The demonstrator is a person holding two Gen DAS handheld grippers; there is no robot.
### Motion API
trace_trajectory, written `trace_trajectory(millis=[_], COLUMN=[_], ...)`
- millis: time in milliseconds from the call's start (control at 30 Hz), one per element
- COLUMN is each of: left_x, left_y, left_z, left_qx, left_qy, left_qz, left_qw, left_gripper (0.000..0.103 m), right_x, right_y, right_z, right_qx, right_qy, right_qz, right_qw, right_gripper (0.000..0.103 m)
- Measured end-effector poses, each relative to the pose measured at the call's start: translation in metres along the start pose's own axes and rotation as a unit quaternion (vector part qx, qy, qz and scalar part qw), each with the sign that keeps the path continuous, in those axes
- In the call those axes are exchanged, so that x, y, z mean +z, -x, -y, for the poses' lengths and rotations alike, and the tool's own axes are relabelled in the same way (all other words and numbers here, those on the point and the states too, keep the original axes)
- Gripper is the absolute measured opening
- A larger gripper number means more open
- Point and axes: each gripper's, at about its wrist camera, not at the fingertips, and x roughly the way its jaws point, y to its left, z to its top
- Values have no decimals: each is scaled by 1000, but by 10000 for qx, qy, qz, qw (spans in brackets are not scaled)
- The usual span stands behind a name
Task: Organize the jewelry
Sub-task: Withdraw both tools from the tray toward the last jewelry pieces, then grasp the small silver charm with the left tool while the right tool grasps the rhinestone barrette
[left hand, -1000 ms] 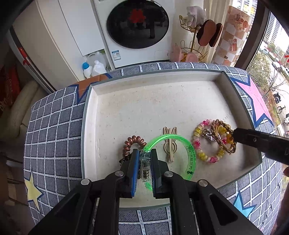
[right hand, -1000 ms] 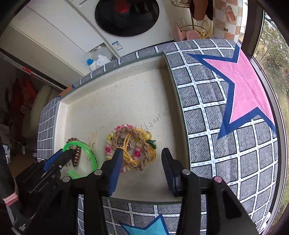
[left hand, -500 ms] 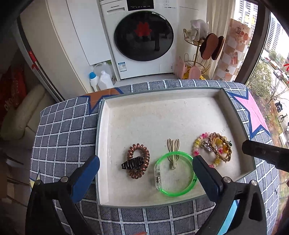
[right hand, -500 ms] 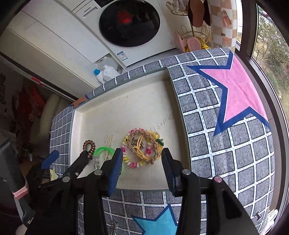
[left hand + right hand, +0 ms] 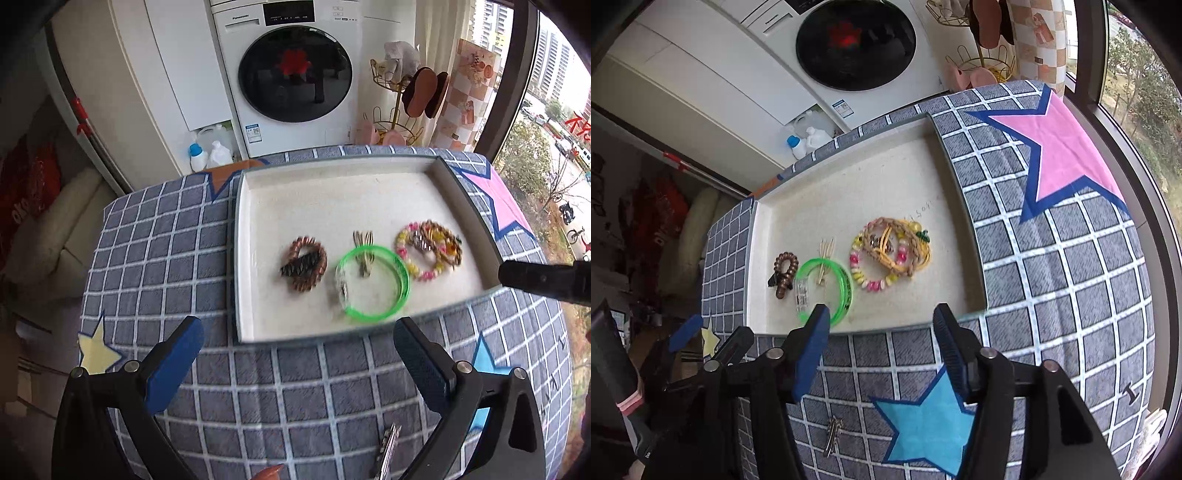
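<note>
Lying alone on the checked cloth (image 5: 1052, 258) at the bottom centre of both views is a small metal clip (image 5: 833, 434), its long axis running up and down the frame, outside the tray (image 5: 975, 266) and closer to the left gripper (image 5: 297, 360) than the right gripper (image 5: 881, 334). The left gripper is spread wide and empty; the right's jaws are opening with nothing between them. In the tray are sitting one green bangle (image 5: 402, 275), one coil tie (image 5: 317, 254) with one dark claw clip (image 5: 299, 264), one tan pin (image 5: 364, 240) and one heap of bracelets (image 5: 430, 249).
</note>
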Motion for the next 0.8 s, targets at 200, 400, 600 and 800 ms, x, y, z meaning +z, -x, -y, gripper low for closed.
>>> trace_trajectory(millis=[200, 400, 600, 800], left_x=[-44, -92, -135, -168], left_y=[18, 25, 34, 37], left_z=[-16, -31, -34, -14], left_qx=[67, -39, -215, -357], left_qy=[50, 225, 347, 524], left_qz=[-222, -600, -896, -1237], left_qw=[9997, 9979, 9951, 9903], left_gripper=[103, 103, 103, 103], right_x=[-31, -67, -102, -127], right_y=[2, 2, 0, -6], right_z=[-2, -5, -10, -19], right_qx=[-123, -191, -321, -411], right_qy=[-138, -126, -136, -122], right_qz=[-121, -370, -613, -827], right_qw=[9998, 9991, 9975, 9957], right_gripper=[83, 83, 83, 83])
